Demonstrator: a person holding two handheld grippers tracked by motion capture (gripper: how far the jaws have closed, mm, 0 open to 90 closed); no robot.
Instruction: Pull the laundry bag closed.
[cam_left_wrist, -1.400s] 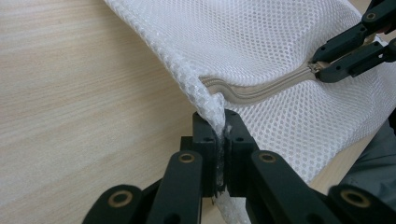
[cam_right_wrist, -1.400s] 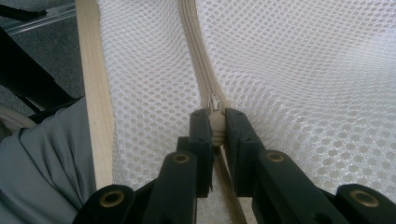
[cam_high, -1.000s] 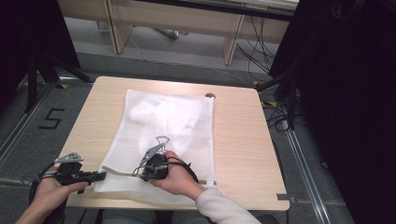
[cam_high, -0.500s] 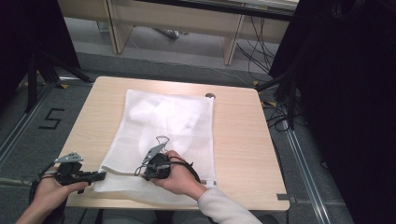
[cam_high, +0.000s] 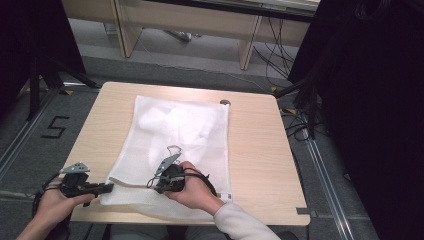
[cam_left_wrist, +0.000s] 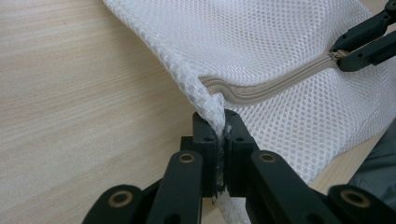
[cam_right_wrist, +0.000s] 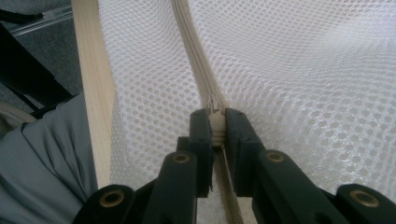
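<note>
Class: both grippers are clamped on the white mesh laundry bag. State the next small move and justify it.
Probably the right gripper draws the beige zipper's pull along its track, since it pinches the pull while the left gripper anchors the white mesh laundry bag's corner.

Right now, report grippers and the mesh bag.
Left gripper shut on white mesh laundry bag corner. Right gripper shut on beige zipper pull. Nothing in the way.

One mesh bag (cam_high: 177, 145), one table (cam_high: 255, 150), two hand-held grippers: left hand-held gripper (cam_high: 107, 188), right hand-held gripper (cam_high: 159, 187).
</note>
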